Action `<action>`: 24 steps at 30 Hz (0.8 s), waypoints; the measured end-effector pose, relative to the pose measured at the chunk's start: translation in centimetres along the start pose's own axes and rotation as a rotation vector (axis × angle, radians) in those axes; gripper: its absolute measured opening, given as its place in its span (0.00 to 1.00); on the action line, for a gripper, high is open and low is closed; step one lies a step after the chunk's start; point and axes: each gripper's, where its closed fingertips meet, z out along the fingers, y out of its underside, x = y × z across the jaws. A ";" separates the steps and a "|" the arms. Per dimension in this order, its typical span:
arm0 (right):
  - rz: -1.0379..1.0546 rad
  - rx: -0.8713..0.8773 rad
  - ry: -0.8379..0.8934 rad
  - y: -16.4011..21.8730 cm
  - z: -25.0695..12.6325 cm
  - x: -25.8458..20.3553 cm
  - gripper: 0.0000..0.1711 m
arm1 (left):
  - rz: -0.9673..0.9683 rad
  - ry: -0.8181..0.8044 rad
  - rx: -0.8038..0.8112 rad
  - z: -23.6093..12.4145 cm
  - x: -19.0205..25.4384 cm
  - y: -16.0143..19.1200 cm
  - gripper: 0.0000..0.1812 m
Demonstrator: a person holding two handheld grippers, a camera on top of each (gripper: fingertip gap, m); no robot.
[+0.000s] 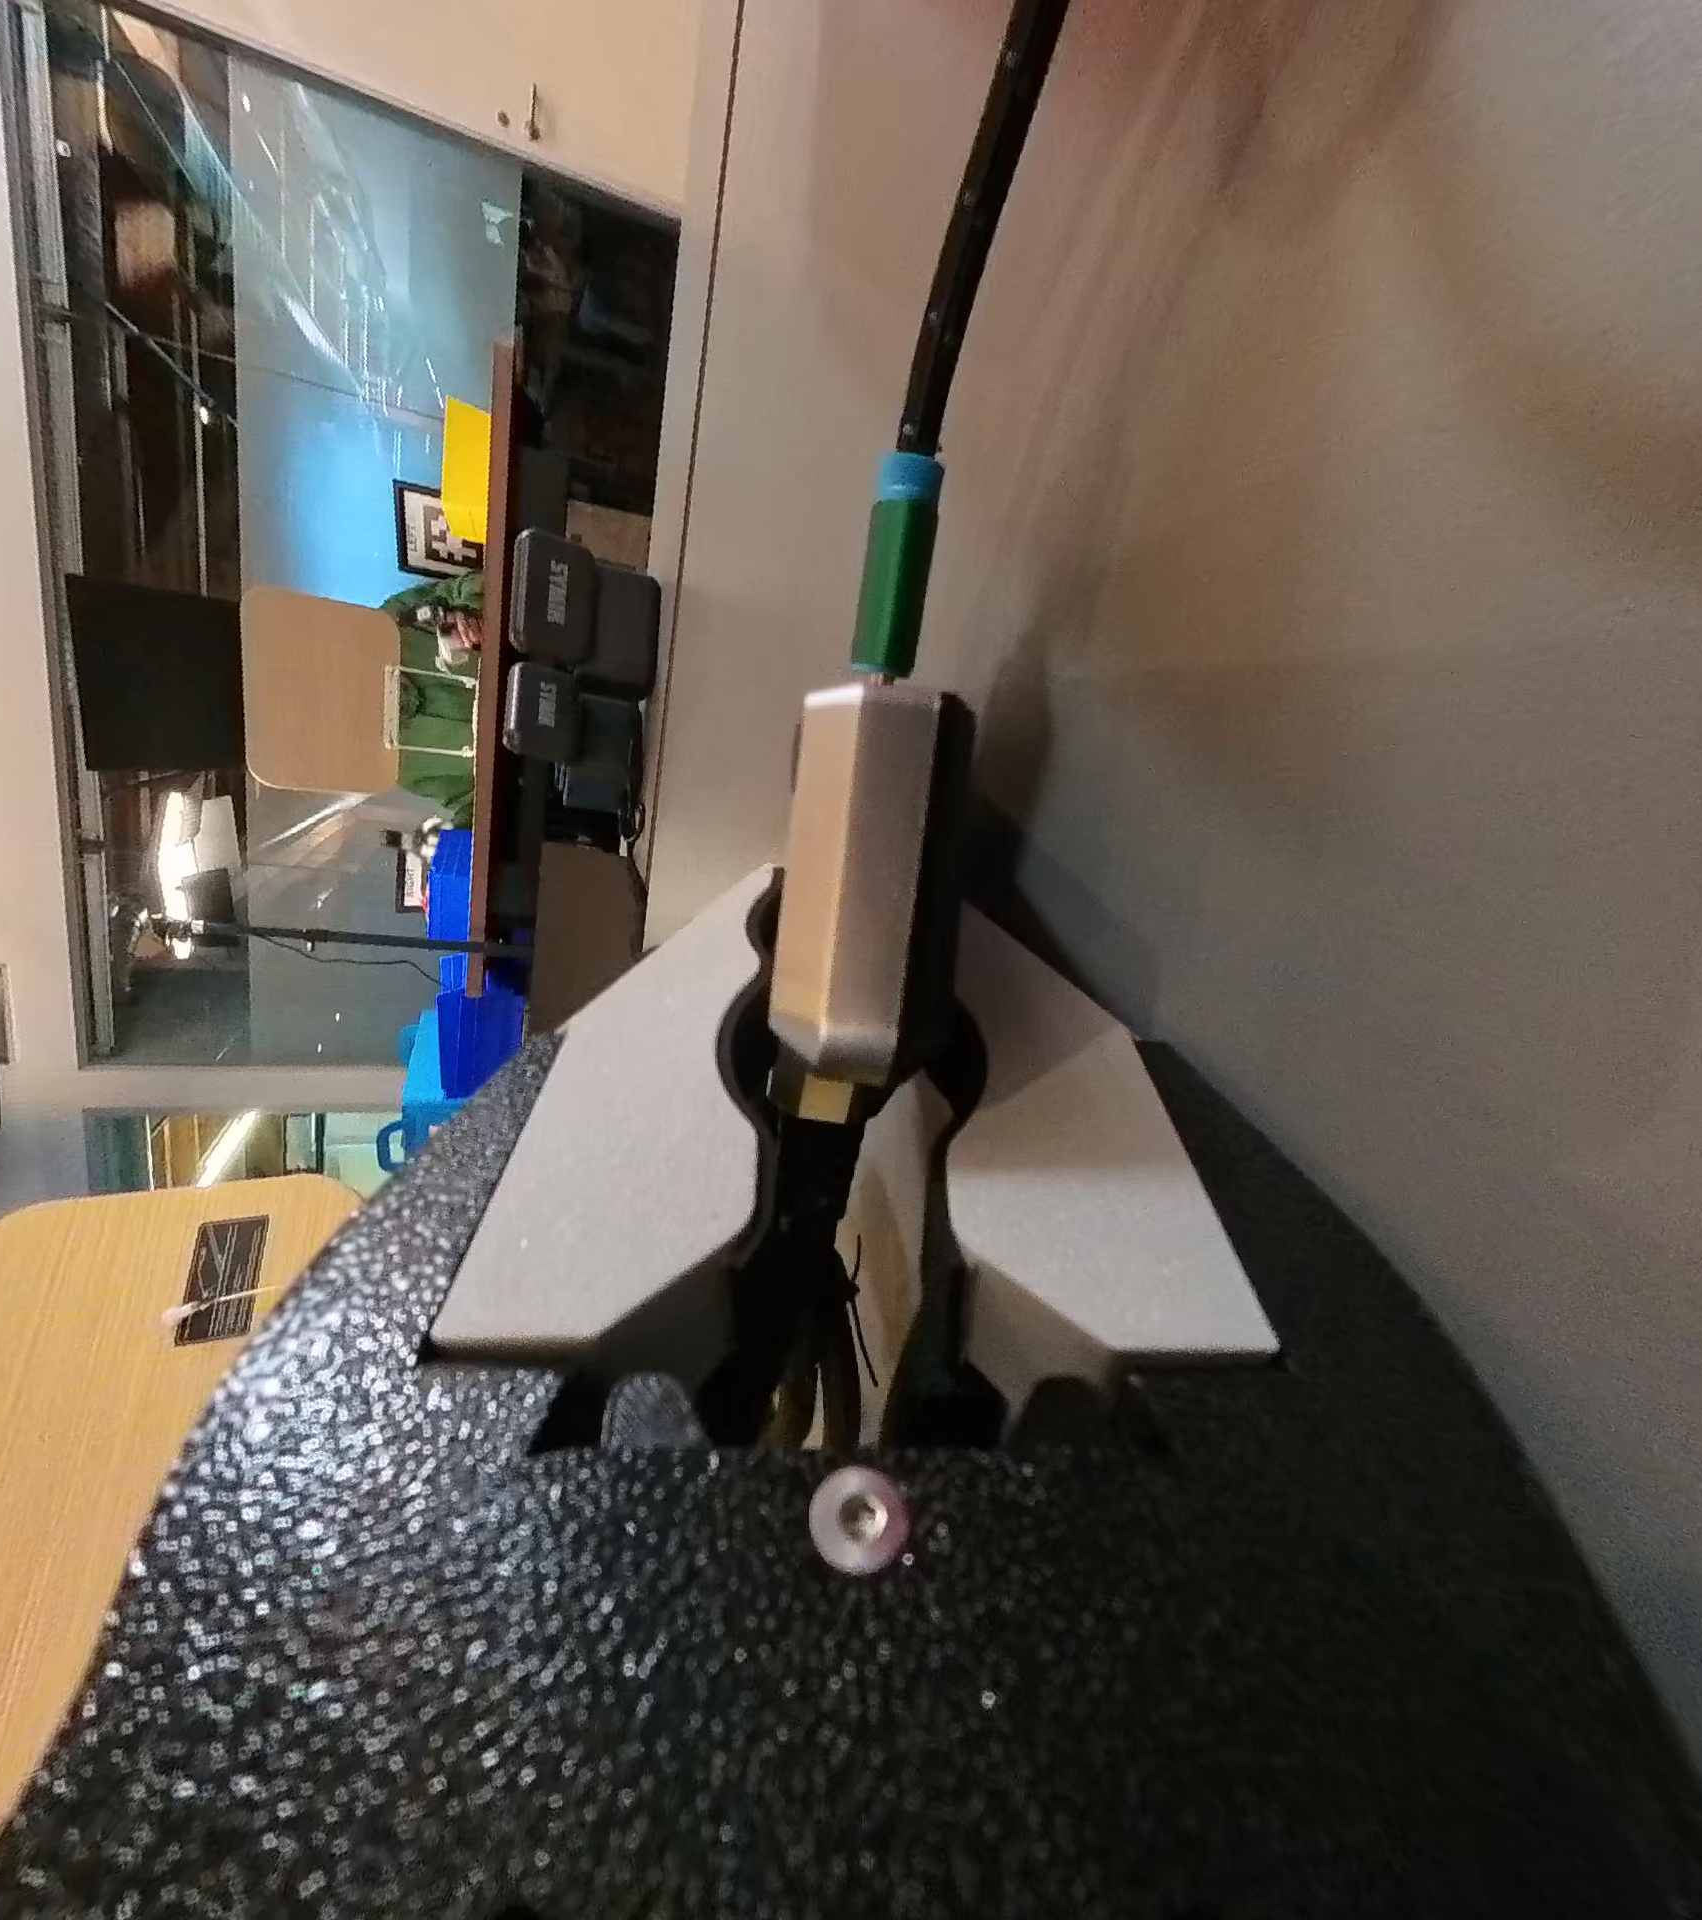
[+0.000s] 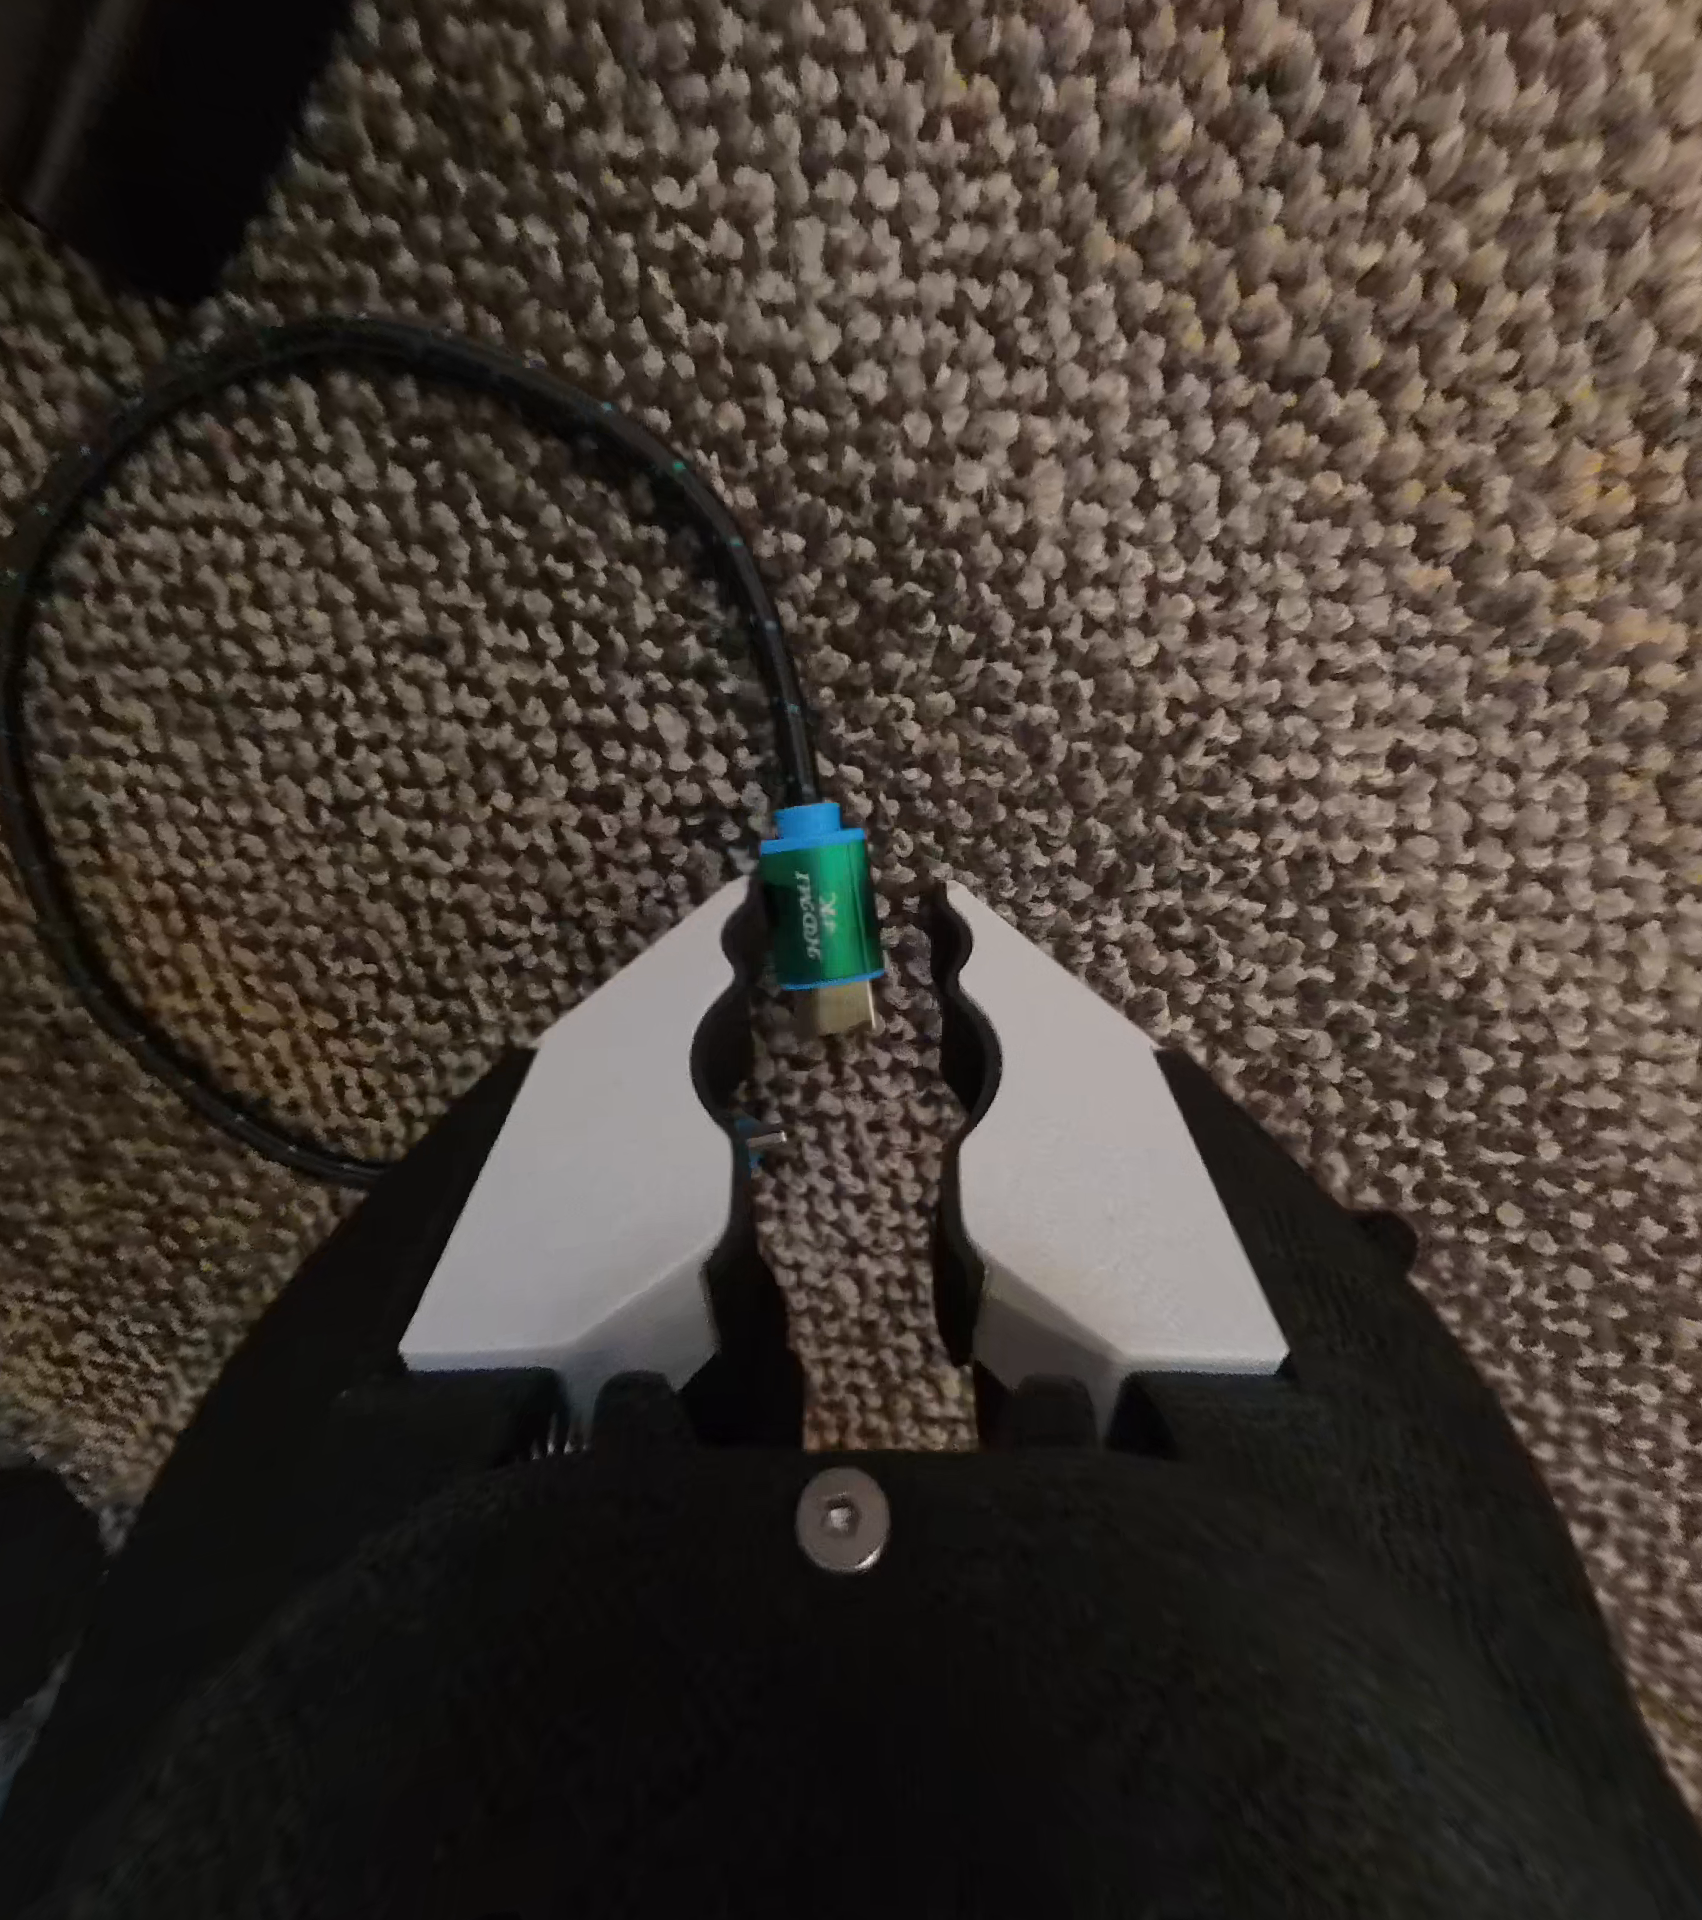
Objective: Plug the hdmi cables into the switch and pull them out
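In the left wrist view my left gripper (image 1: 868, 894) is shut on a silver HDMI switch (image 1: 857, 831), held by its near half. A green plug with a blue collar (image 1: 894, 582) sits in the switch's far end, and its black cable (image 1: 961, 260) runs away out of frame. A gold connector (image 1: 821, 1101) enters the near end, between the fingers. In the right wrist view my right gripper (image 2: 847, 888) is open over carpet. A second green plug with a gold tip (image 2: 819, 914) lies between its fingertips, close to the left finger. Its black braided cable (image 2: 26, 582) loops to the left.
Brown looped carpet (image 2: 1346, 520) fills the right wrist view, with a dark object (image 2: 130, 125) at the top left corner. In the left wrist view a grey surface (image 1: 1449, 623) lies beside the switch, a wooden chair back (image 1: 99, 1403) is near, and a desk with a person is far behind. Across from one pair of fingers to the other is roughly 90 cm.
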 end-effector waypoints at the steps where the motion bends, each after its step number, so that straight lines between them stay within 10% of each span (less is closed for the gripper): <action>1: -0.017 0.006 -0.003 0.0 0.0 0.0 0.18 | -0.004 -0.002 -0.008 0.0 0.0 0.1 0.12; 16: -0.079 -0.063 0.031 0.3 -0.3 -0.4 0.11 | -0.009 -0.024 -0.051 0.2 -0.3 0.4 0.12; 24: -0.038 0.025 0.010 -2.2 -7.4 2.4 0.11 | -0.001 -0.022 -0.035 0.1 -0.2 0.3 0.12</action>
